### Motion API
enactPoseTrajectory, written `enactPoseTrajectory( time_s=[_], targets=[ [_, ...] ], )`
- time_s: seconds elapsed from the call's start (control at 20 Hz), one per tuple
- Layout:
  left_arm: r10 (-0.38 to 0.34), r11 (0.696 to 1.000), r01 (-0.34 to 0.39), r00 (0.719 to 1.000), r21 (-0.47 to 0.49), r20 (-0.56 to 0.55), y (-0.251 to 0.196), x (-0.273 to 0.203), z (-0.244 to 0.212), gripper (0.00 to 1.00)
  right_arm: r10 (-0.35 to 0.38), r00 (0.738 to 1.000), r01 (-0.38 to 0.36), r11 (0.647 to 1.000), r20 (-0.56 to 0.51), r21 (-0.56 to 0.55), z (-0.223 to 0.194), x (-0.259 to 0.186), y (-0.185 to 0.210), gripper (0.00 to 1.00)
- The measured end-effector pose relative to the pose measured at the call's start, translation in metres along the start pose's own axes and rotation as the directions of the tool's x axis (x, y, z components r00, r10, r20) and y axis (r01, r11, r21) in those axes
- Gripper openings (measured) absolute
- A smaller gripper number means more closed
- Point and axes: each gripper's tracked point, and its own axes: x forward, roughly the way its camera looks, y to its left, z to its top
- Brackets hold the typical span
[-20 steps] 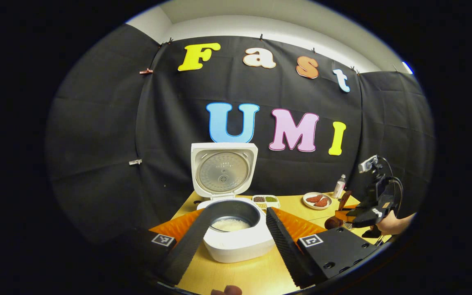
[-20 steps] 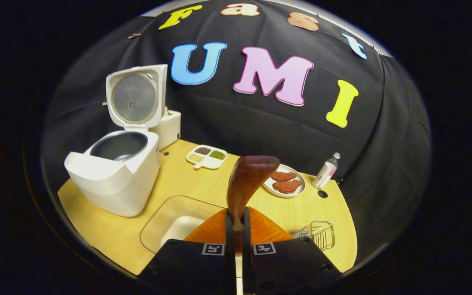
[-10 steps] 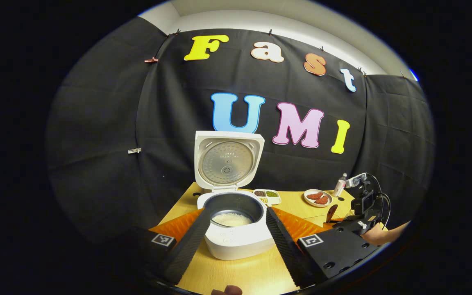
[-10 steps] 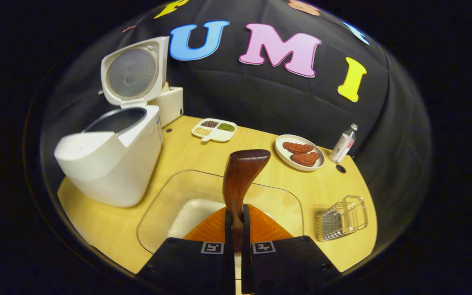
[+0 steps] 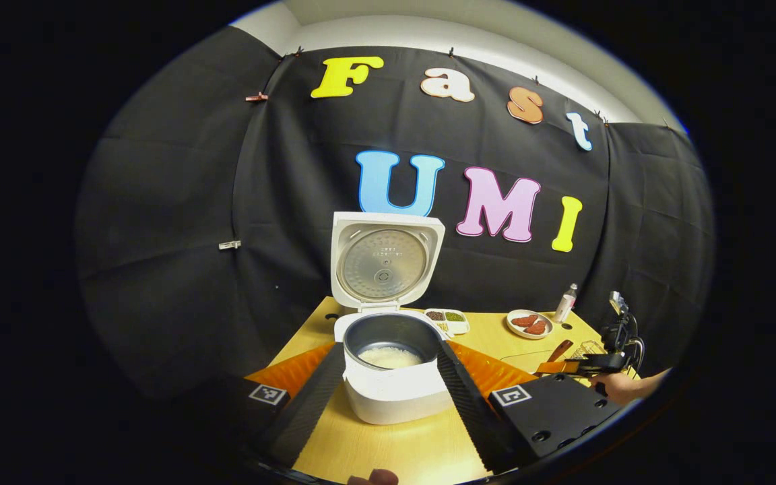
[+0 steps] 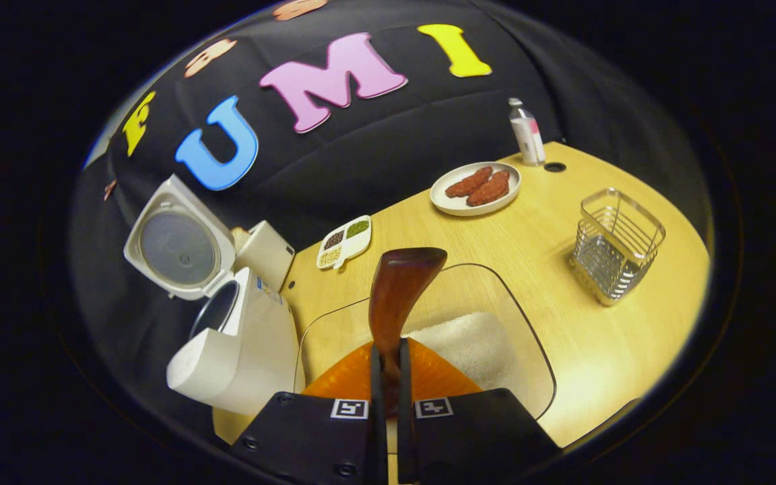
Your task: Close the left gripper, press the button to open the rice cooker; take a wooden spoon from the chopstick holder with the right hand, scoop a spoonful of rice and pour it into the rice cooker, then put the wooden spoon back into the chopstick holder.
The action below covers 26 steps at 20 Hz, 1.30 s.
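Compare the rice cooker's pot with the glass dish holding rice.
The rice cooker has a dark round pot set deep in a white body; the glass dish is clear, shallow and roughly square. The cooker has a raised lid; the dish has none. Both hold white rice and stand on the wooden table.

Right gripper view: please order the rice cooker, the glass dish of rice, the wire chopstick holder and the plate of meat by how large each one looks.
1. glass dish and rice cooker: both near the camera, too alike to rank.
2. wire chopstick holder.
3. plate of meat, though it sits farther away, so this is unsure.
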Motion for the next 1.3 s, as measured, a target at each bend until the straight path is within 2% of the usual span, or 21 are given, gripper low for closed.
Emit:
enactPoseTrajectory(
  time_s=[0.15, 0.25, 0.8, 1.05, 1.3],
  targets=[
    [0.009, 1.000, -0.009, 1.000, 0.000, 0.002, 0.000, -0.004, 0.001, 0.95, 0.040, 0.997, -0.050, 0.986, 0.066, 0.158, 0.017, -0.011, -0.007, 0.10],
    [0.012, 1.000, -0.012, 1.000, -0.006, 0.001, -0.001, -0.006, 0.000, 0.95, 0.046, 0.994, -0.068, 0.972, 0.099, 0.224, 0.025, -0.018, -0.013, 0.10],
    [0.021, 1.000, -0.021, 1.000, -0.004, 0.014, -0.009, -0.025, 0.000, 0.95, 0.101, 0.979, -0.158, 0.926, 0.177, 0.344, 0.063, -0.055, -0.013, 0.11],
    [0.027, 1.000, -0.027, 1.000, 0.015, 0.016, -0.008, -0.034, -0.002, 0.95, 0.157, 0.968, -0.225, 0.888, 0.195, 0.401, 0.082, -0.076, 0.017, 0.10],
    [0.046, 0.999, -0.046, 0.999, -0.003, 0.017, 0.000, -0.043, -0.007, 0.95, 0.251, 0.943, -0.326, 0.827, 0.218, 0.458, 0.096, -0.089, 0.079, 0.10]
  ],
)
